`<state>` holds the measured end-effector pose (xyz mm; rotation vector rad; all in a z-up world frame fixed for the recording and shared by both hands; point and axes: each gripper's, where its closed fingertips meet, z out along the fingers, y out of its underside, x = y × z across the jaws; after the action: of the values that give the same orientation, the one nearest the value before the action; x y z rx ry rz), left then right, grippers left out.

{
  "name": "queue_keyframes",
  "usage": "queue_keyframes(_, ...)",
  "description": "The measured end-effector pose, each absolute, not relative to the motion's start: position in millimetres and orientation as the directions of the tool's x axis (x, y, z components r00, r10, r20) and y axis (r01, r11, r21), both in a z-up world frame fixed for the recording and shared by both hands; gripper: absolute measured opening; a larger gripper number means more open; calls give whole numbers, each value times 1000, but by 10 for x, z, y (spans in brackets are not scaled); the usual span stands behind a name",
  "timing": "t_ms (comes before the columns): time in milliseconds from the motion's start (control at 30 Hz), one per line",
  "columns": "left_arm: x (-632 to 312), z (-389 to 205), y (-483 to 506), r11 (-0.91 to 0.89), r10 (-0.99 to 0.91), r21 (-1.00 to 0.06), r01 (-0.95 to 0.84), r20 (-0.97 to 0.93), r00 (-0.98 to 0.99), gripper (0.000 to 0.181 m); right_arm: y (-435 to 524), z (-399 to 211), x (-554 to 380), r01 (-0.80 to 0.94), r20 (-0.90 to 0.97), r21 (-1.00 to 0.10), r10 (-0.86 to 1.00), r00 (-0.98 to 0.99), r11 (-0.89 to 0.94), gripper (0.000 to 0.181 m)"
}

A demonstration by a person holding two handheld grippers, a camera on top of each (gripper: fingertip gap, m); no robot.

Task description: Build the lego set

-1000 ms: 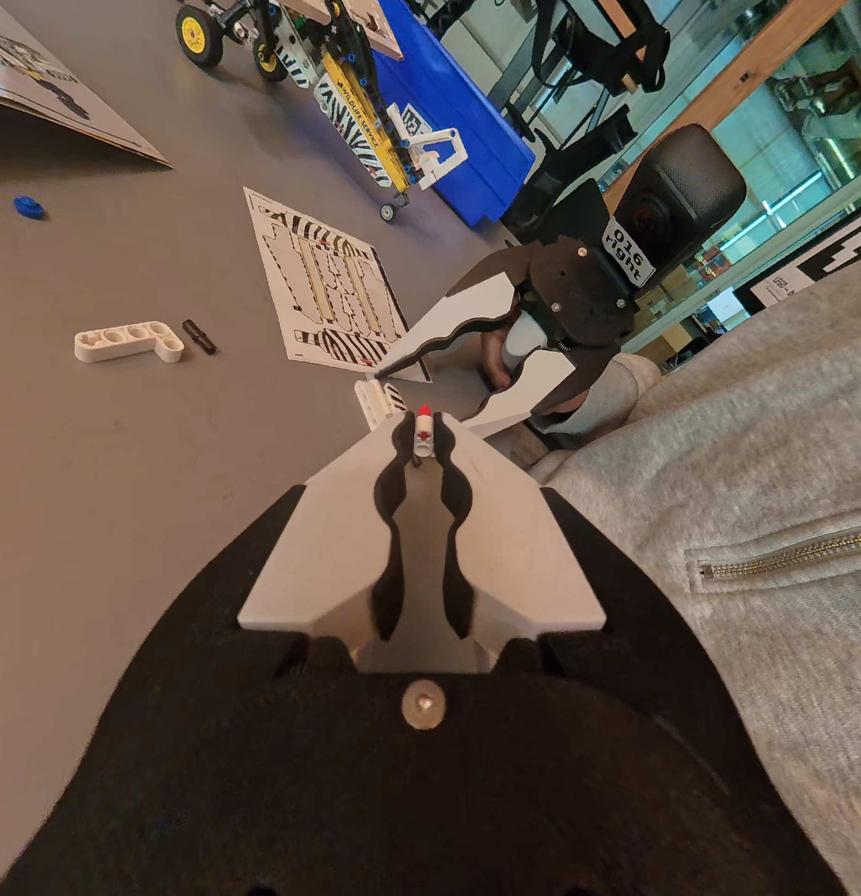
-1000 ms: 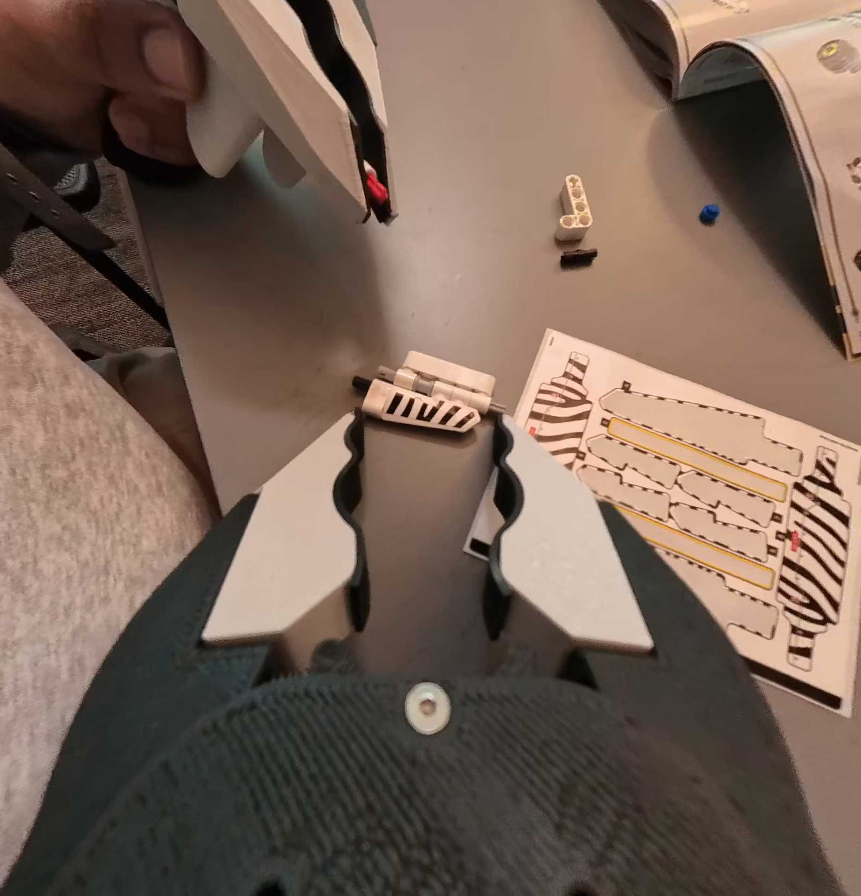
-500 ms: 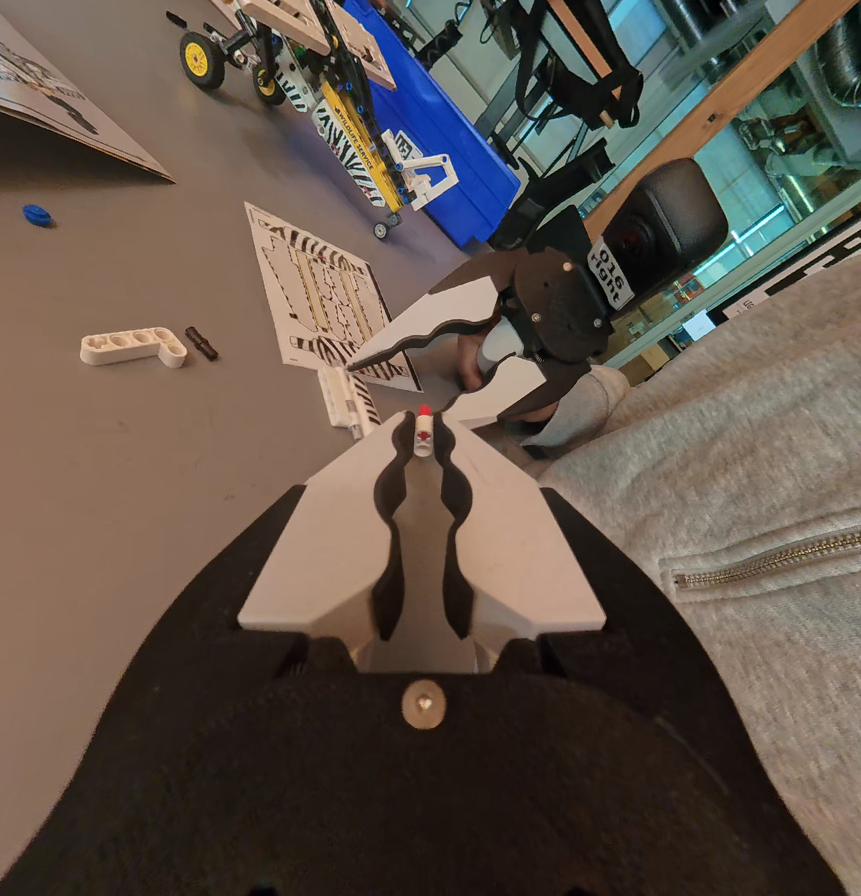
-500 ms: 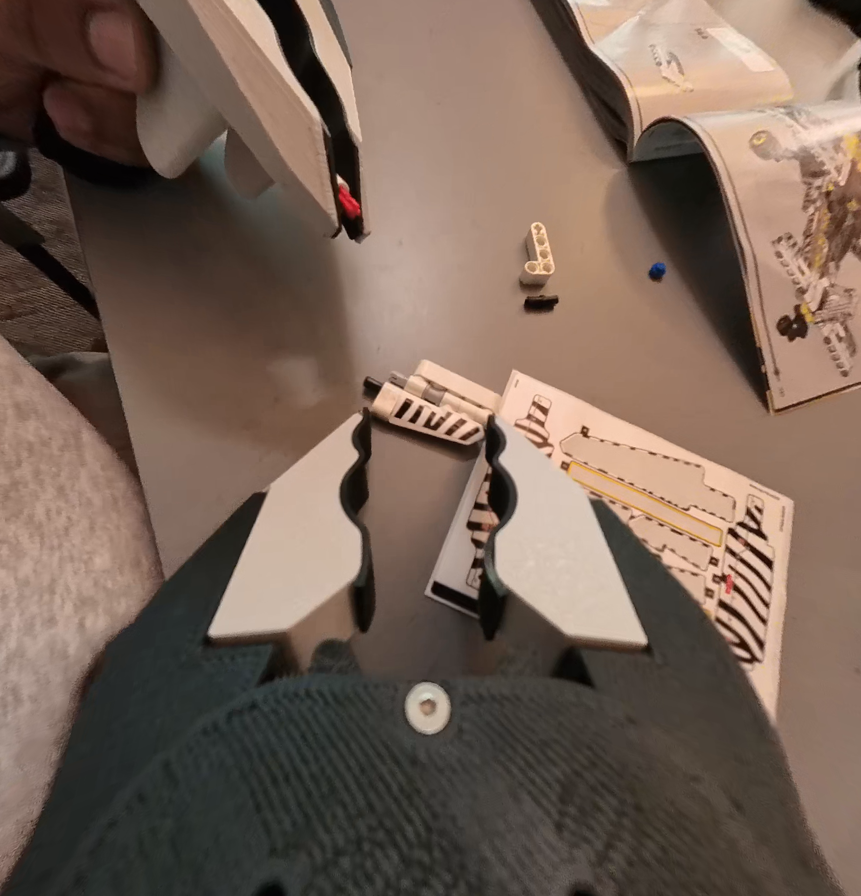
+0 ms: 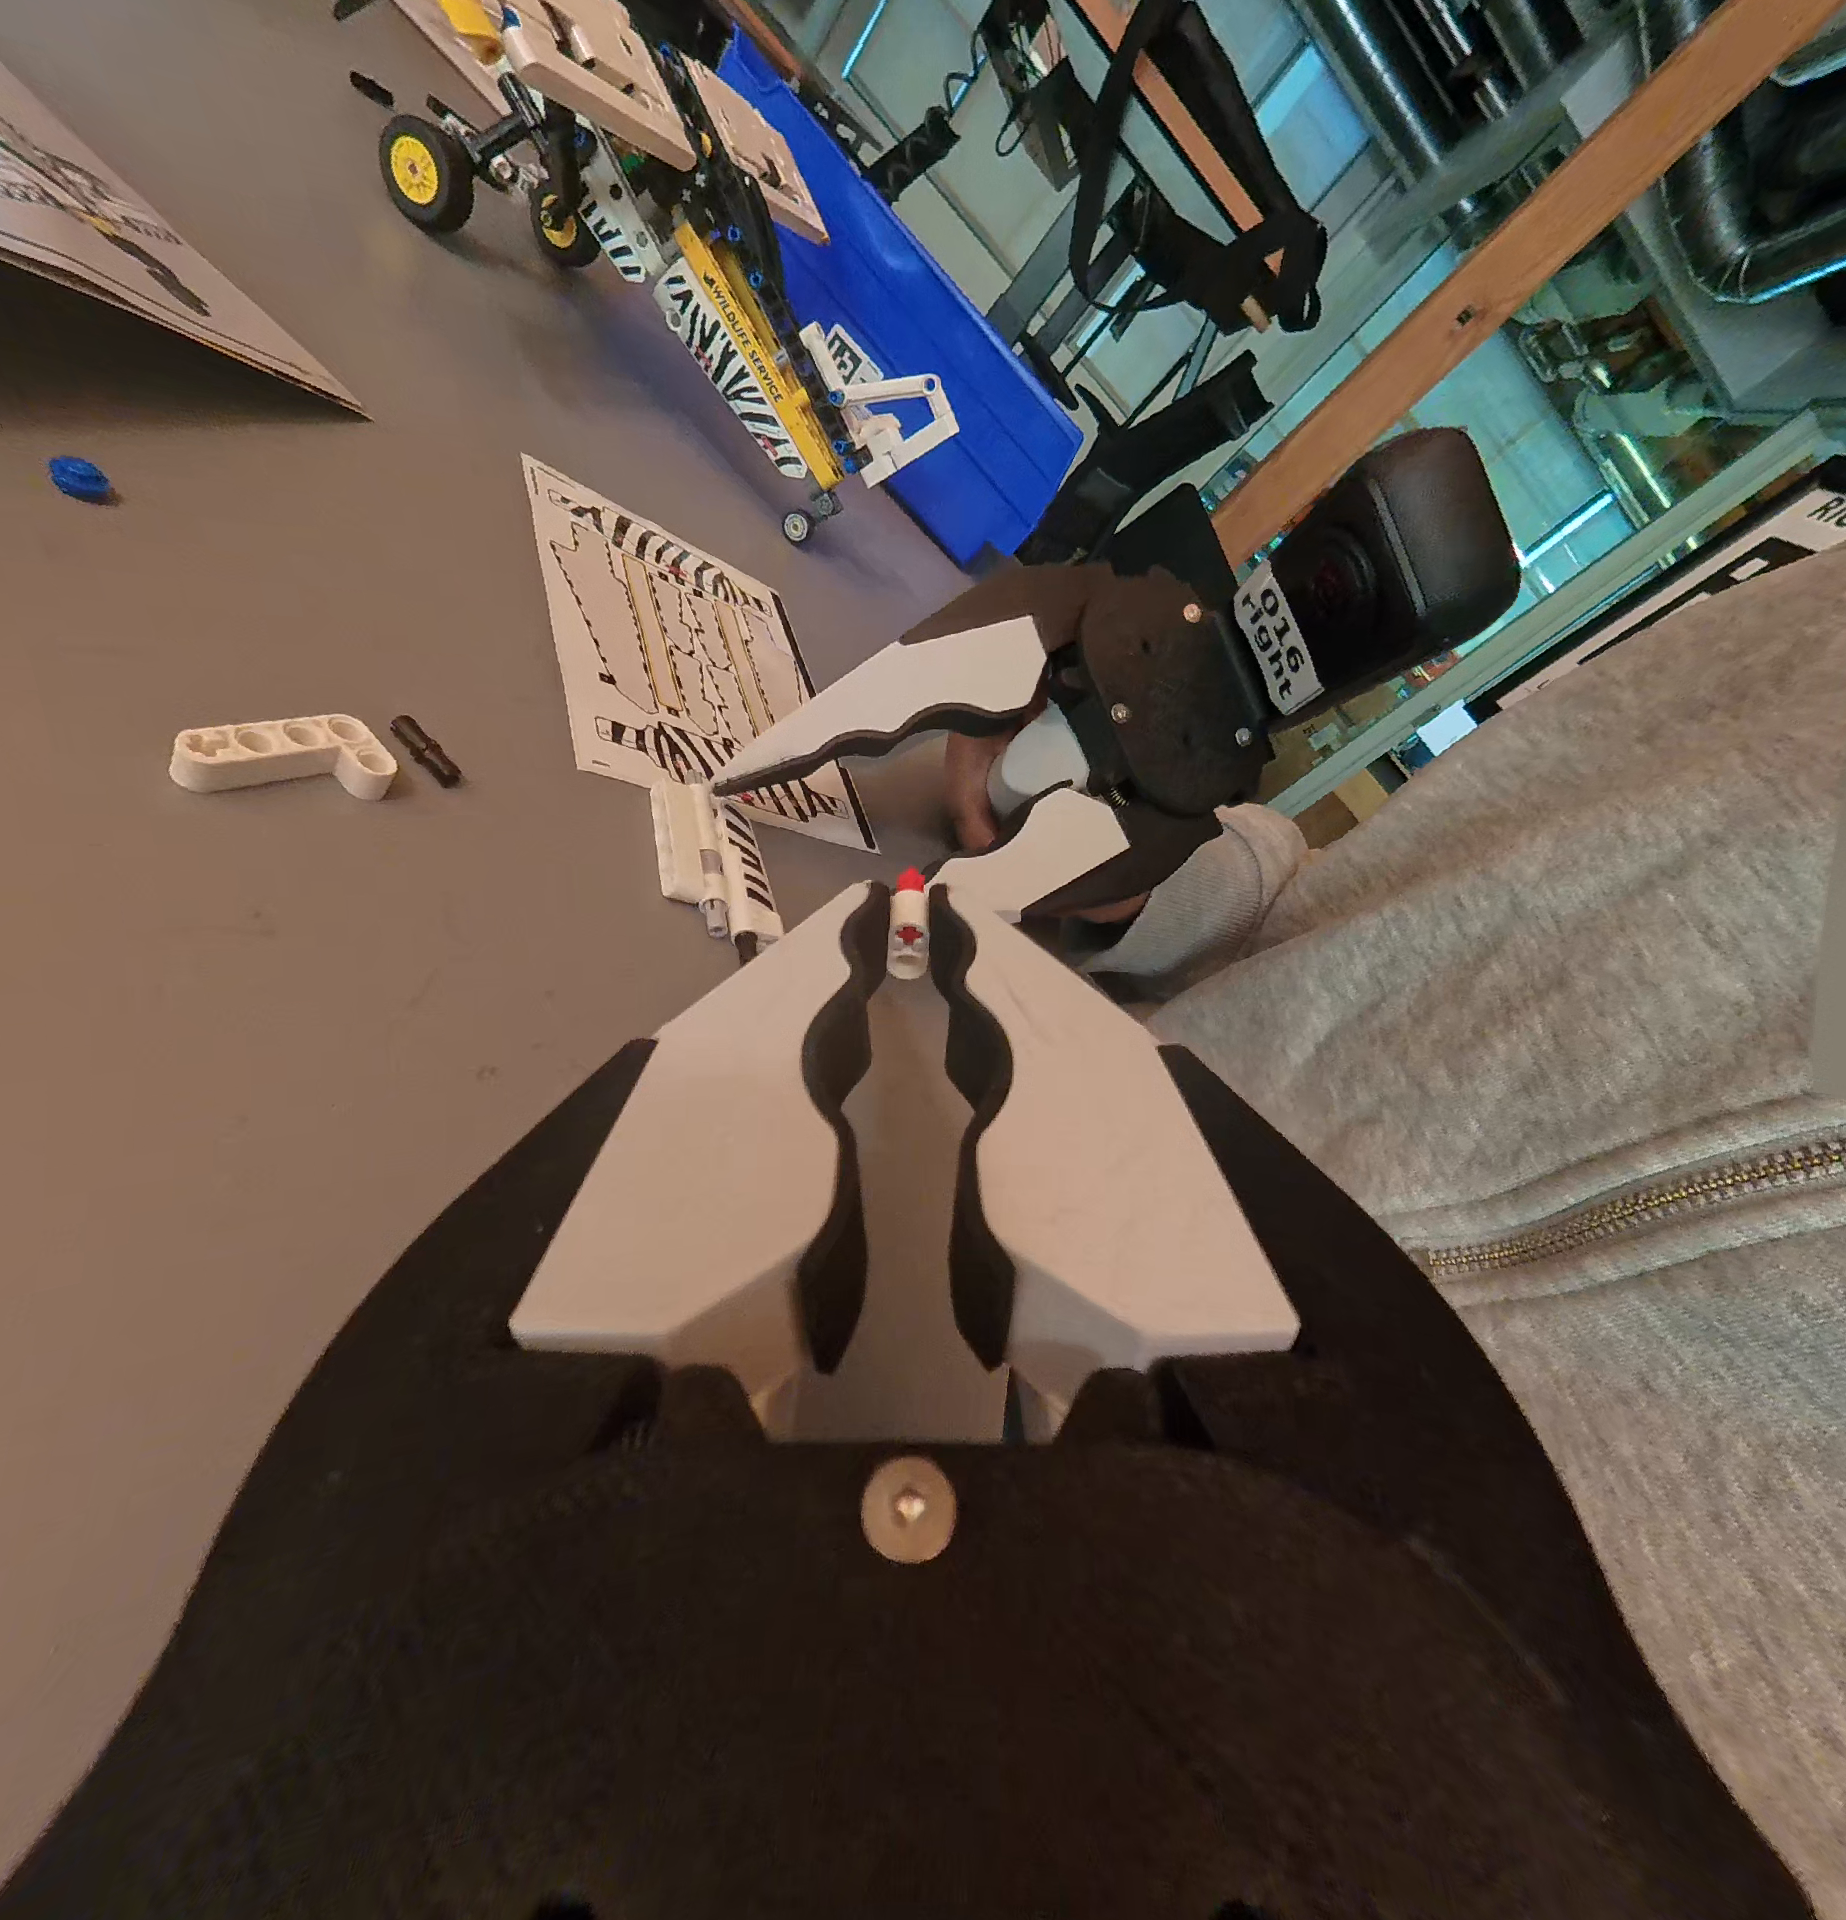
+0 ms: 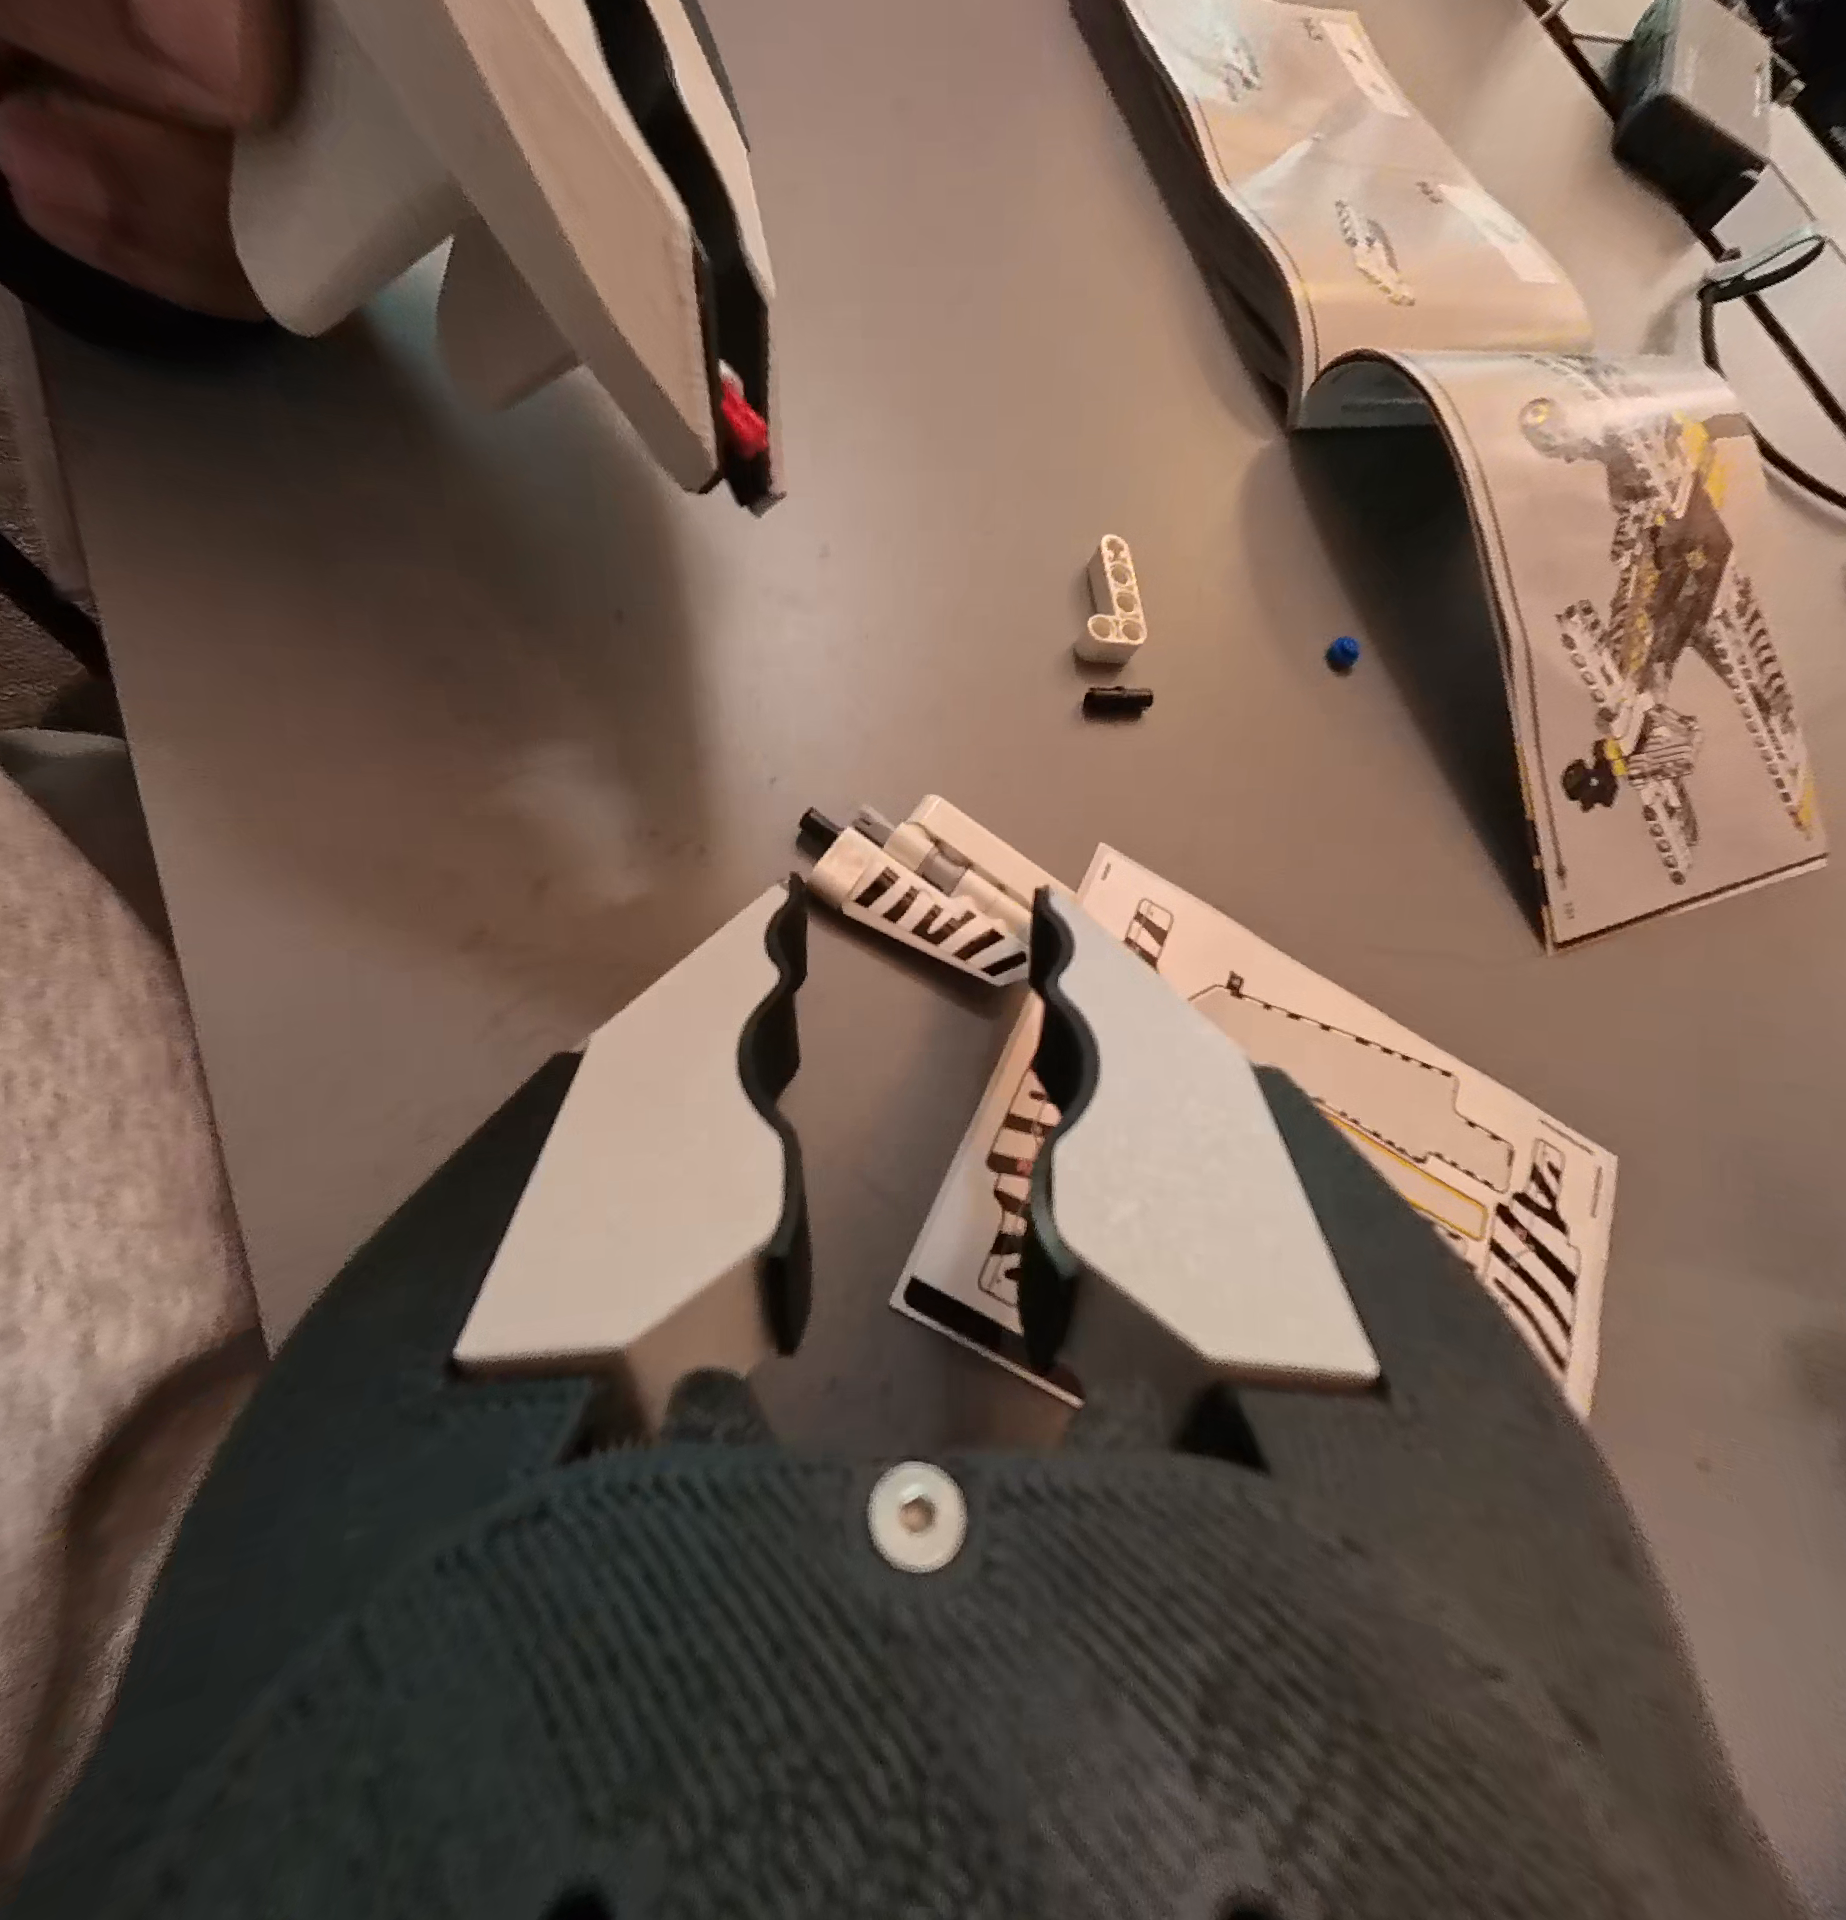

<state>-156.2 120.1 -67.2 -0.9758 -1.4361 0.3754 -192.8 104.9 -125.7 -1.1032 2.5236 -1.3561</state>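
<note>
My left gripper [image 5: 906,914] is shut on a small white connector with a red axle [image 5: 907,920], held above the grey table; it also shows in the right wrist view [image 6: 744,431]. My right gripper [image 6: 917,904] is open, its fingertips right behind a small white zebra-striped assembly [image 6: 924,894] lying on the table, also in the left wrist view [image 5: 713,857]. The right gripper shows in the left wrist view [image 5: 846,810], one fingertip touching the assembly's far end. A white L-shaped beam [image 5: 280,756] and a black pin [image 5: 426,748] lie to the left.
A zebra sticker sheet [image 6: 1345,1112] lies beside the assembly. An open instruction booklet [image 6: 1521,499] is at the far right. A blue stud [image 6: 1342,652] lies near it. The partly built yellow-and-white vehicle [image 5: 670,218] and a blue bin [image 5: 919,343] stand far off. My grey sleeve [image 5: 1521,1039] is close. The tips of one gripper are about 7 centimetres away from the tips of the other. The black pin [image 5: 426,748] sits 5 centimetres or so from the ends of my right fingers. It is also in sight in the right wrist view [image 6: 1114,711].
The right gripper has narrowed its jaws and shifted so the striped assembly sits between its fingertips. The left gripper, still holding the connector, has moved closer to the assembly.
</note>
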Motion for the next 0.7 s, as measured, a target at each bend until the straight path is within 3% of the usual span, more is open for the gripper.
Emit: queue_keyframes(700,-1557,-665,1196,590,737,-741,322,657,159,4,1068,-1237,-1960,-592,324,-741,-604,-728,316,41)
